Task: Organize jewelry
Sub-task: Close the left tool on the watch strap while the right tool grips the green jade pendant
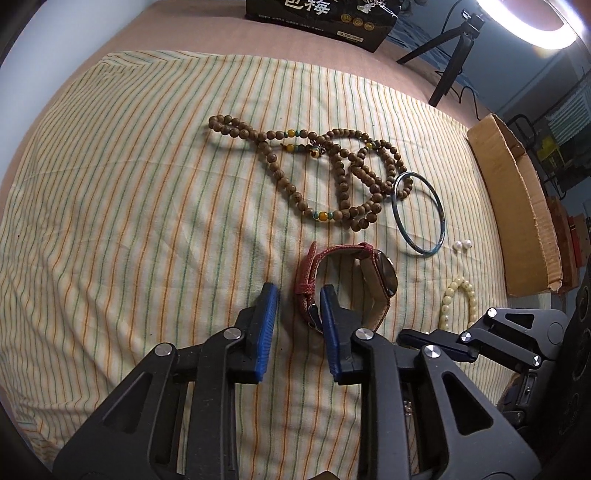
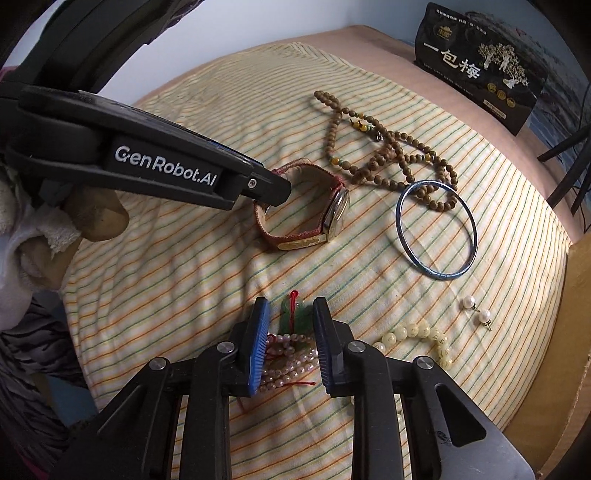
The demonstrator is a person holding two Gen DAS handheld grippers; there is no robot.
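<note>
A red-strapped watch [image 1: 347,280] [image 2: 314,210] lies on its side on the striped cloth [image 1: 129,184]. My left gripper [image 1: 297,291] is open, its right finger touching the strap, with bare cloth between the pads. My right gripper [image 2: 290,306] is open around a green jade pendant with red cord [image 2: 293,314] on a pink bead bracelet [image 2: 291,363]. A long brown bead necklace [image 1: 332,166] [image 2: 388,147], a blue bangle [image 1: 419,214] [image 2: 436,229], two pearl earrings [image 1: 461,244] [image 2: 476,308] and a cream bead bracelet [image 1: 456,299] [image 2: 417,336] lie nearby.
A black printed box [image 1: 321,18] [image 2: 476,70] stands at the far edge. A cardboard box [image 1: 517,206] sits to the right. A tripod [image 1: 450,48] and ring light [image 1: 532,22] stand at the back right. The left gripper's body [image 2: 147,162] crosses the right wrist view.
</note>
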